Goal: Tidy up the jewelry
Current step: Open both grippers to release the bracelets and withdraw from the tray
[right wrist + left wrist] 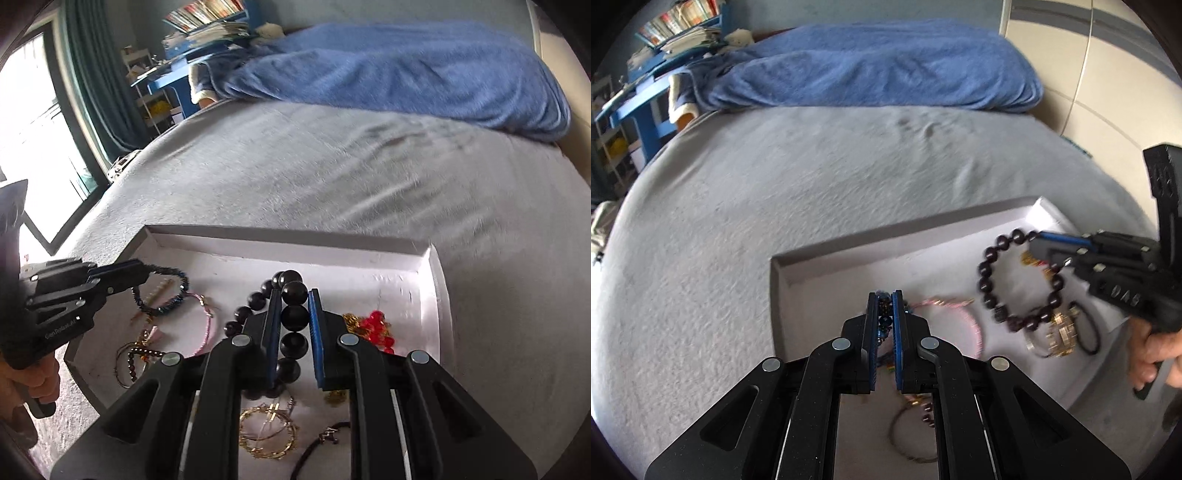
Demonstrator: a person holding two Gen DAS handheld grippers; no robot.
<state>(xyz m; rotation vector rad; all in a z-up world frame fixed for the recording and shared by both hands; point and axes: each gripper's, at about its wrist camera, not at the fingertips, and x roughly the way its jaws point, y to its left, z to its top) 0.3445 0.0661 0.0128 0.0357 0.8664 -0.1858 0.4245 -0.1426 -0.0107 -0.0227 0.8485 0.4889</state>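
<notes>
We hold two grippers over a white shallow tray [424, 280] that lies on a grey bedspread [775, 192].

Our left gripper [885, 295] has its jaws drawn narrow and clamped on a dark blue beaded bracelet [173, 291]; in the right wrist view the bracelet hangs off the gripper's tip at about 9 o'clock in the tray.

Our right gripper [295, 295] is also drawn in, pinching a dark round-bead bracelet [294, 316], with several beads lined up between its blue pads. In the left wrist view the same bracelet [988, 273] hangs as an open loop from the gripper's tip, at about 3 o'clock in the tray.

On the tray floor lie:
- a pink cord bracelet [208, 325], just right of the blue one;
- a thin bangle with small dark beads [136, 356] at 8 o'clock;
- red beads on a gold chain [376, 326] at 3 o'clock, beside the right jaw;
- gold chain bracelets [267, 432] at 6 o'clock;
- a black cord [317, 446], next to those.

A blue blanket [406, 70] is bunched at 12 o'clock across the bed. A hand [1156, 354] grips the right gripper's handle.
</notes>
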